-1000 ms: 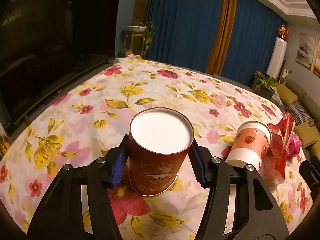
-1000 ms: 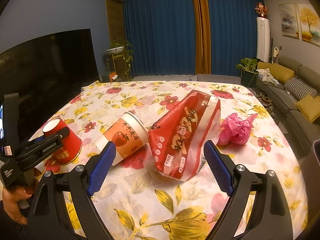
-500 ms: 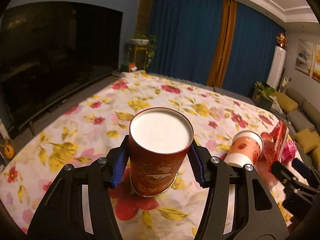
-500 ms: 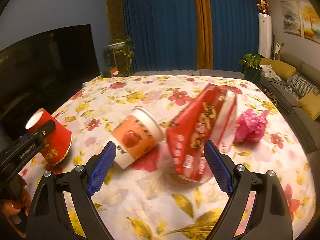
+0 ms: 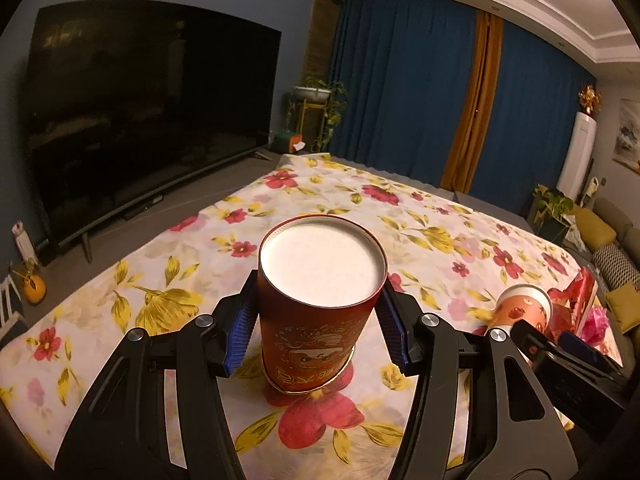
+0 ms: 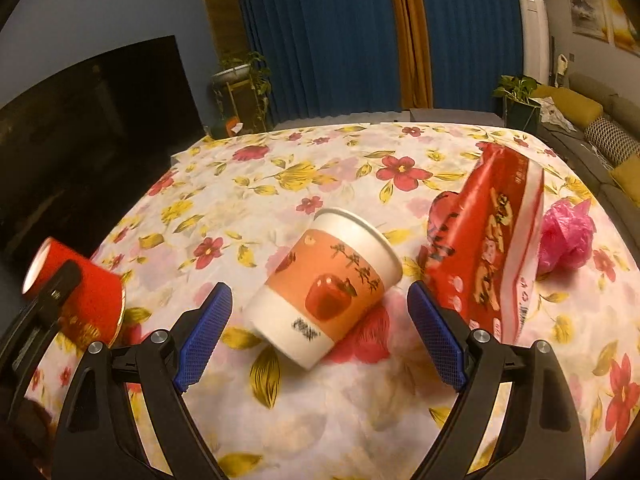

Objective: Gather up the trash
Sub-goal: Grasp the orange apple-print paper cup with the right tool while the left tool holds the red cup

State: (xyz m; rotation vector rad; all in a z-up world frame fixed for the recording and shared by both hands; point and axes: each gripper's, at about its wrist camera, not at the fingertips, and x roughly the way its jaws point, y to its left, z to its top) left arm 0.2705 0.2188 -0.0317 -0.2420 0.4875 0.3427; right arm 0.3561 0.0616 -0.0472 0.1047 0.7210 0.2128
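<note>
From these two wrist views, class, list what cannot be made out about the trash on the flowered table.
- Upside-down red paper cup, left wrist view: its open rim faces down, so any contents are hidden.
- Orange-and-white apple-print paper cup, right wrist view: blurred, lettering unreadable.
- Crumpled pink plastic bag, right wrist view: partly behind the red snack packet.

a red paper cup (image 5: 316, 320) is upside down, white base up, near the tablecloth's left edge. an orange-and-white cup (image 6: 326, 284) lies tipped beside a red packet (image 6: 488, 248) and a crumpled pink bag (image 6: 566, 236) toward the right edge.
</note>
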